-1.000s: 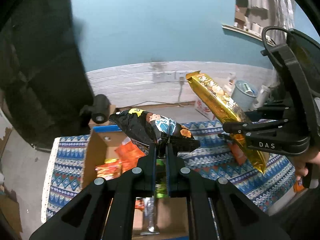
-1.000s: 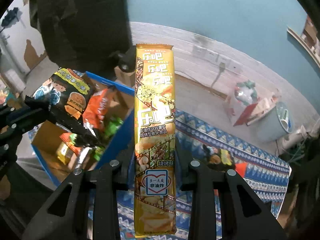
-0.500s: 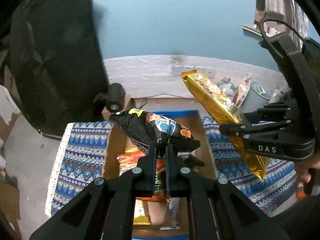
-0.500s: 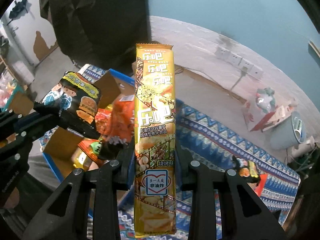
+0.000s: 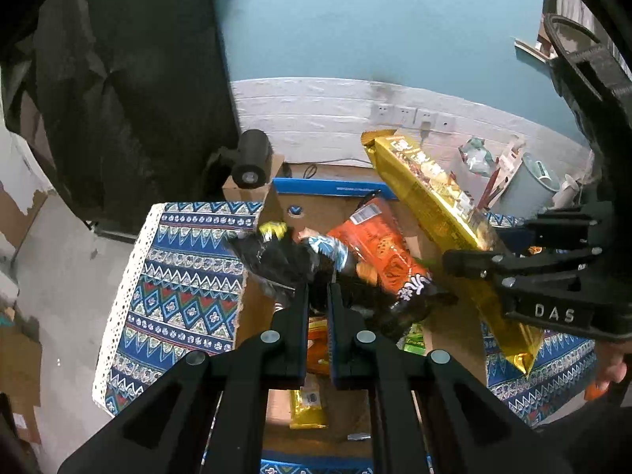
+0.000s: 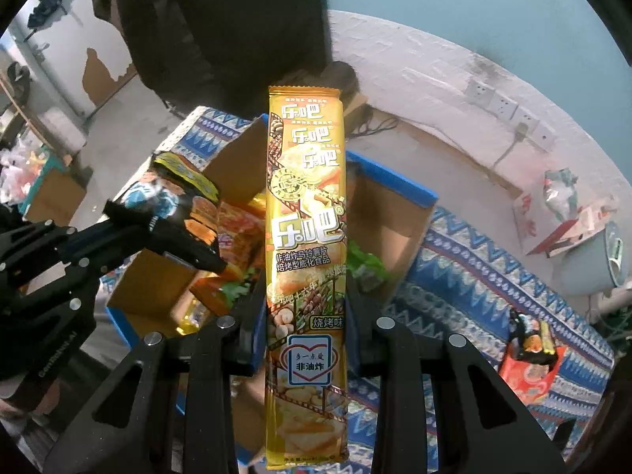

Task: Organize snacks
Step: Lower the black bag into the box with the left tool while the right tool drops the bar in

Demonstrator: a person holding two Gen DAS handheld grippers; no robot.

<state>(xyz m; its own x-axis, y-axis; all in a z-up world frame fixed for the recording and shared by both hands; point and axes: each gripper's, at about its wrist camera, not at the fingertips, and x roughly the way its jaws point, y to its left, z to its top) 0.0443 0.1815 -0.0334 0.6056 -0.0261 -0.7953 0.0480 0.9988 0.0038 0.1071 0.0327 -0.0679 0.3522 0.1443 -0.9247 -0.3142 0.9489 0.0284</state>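
My left gripper [image 5: 318, 294] is shut on a black snack bag [image 5: 272, 252], which hangs over the left part of an open cardboard box [image 5: 335, 189] with a blue rim. Inside the box lie an orange bag [image 5: 379, 245] and several smaller packs. My right gripper [image 6: 306, 288] is shut on a long yellow chips pack [image 6: 306, 197], held upright above the box [image 6: 395, 185]. The right wrist view shows the left gripper [image 6: 213, 260] and black bag [image 6: 173, 193] at left. In the left wrist view the yellow pack [image 5: 434, 205] slants over the box's right side.
The box stands on a blue patterned cloth [image 5: 185, 276]. Small orange packets [image 6: 529, 359] lie on the cloth at the right. A grey bin [image 6: 592, 260] and a bag of rubbish stand by the white wall. A dark curtain hangs at the back left.
Both grippers have moved across over the box and sunk toward it, still holding their packs. The black bag now hangs close above the orange bag in the box.
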